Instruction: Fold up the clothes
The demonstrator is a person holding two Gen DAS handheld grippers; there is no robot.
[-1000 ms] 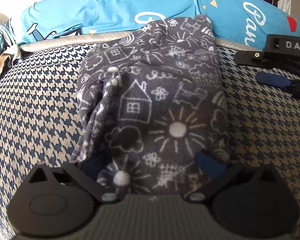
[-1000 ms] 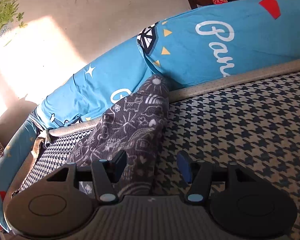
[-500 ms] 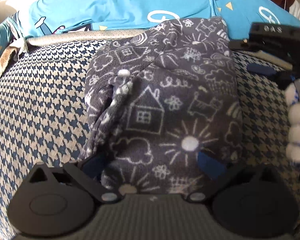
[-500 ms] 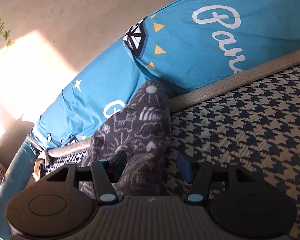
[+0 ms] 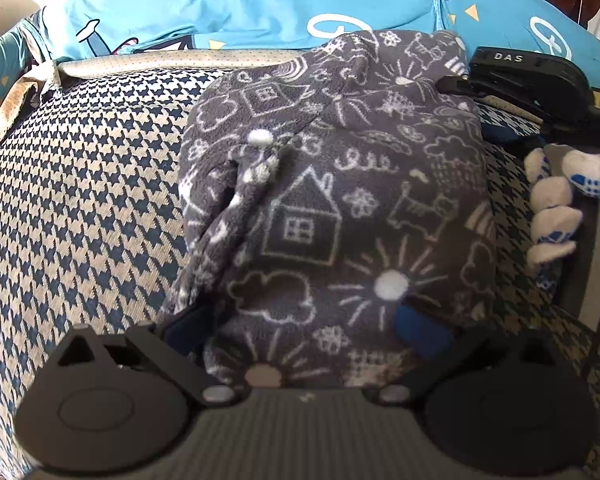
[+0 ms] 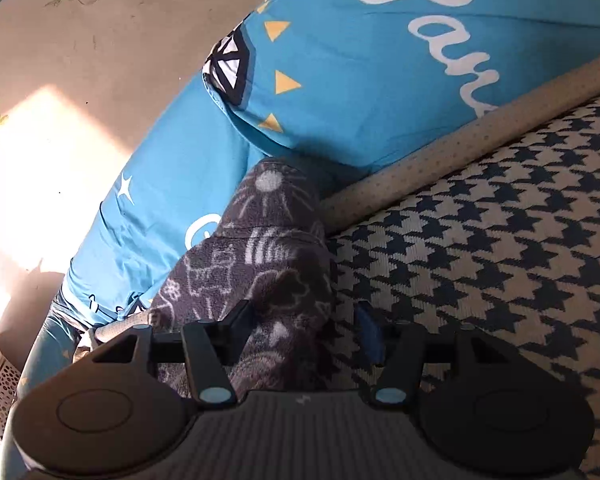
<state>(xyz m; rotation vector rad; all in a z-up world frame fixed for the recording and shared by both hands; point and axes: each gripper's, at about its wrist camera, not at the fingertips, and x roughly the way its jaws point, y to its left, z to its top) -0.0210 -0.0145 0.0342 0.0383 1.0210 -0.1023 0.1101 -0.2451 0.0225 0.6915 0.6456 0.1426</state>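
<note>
- The grey fleece garment (image 5: 332,208), printed with white houses, suns and clouds, lies bunched on the houndstooth bed cover (image 5: 84,208); its far end reaches the blue pillows (image 5: 228,4) at the head.
- Its long axis runs from the pillows down toward the left gripper (image 5: 300,332), with a rumpled fold along the garment's left side.
- The left gripper sits at the garment's near end, jaws spread wide with the cloth between them; the pads straddle it and do not visibly pinch.
- The right gripper (image 6: 304,332) is at the garment's right edge, near the pillow end. Its jaws stand partly apart: one finger lies against the fleece, the other over bare cover, nothing clamped.
- A gloved hand (image 5: 556,204) carries that gripper, just right of the garment.
- Both grippers are at the garment; I judge the next fold turns on gripping these two ends.
</note>
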